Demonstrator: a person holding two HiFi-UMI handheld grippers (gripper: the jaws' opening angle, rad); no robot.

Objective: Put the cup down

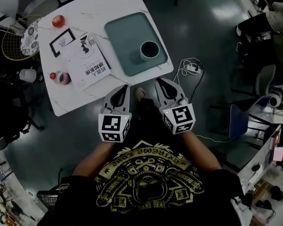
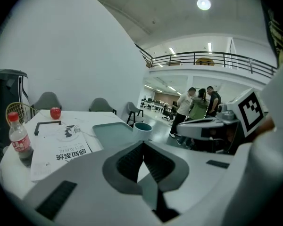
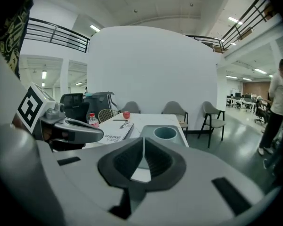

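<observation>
Teal cup [image 1: 150, 50] stands upright on the tray [image 1: 120, 36], at the corner nearest my right gripper [image 1: 161, 83], so put-down looks done; right gripper and left gripper [image 1: 124, 88] both pinched together, empty, well short of the tray, next just keep clear.

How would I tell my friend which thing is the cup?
Look at the white table. On its right side lies a flat grey-green tray, and the cup stands on it near the person's end. It's round, hollow and bluish, alone on the tray, unlike the red apple and bottle.
</observation>
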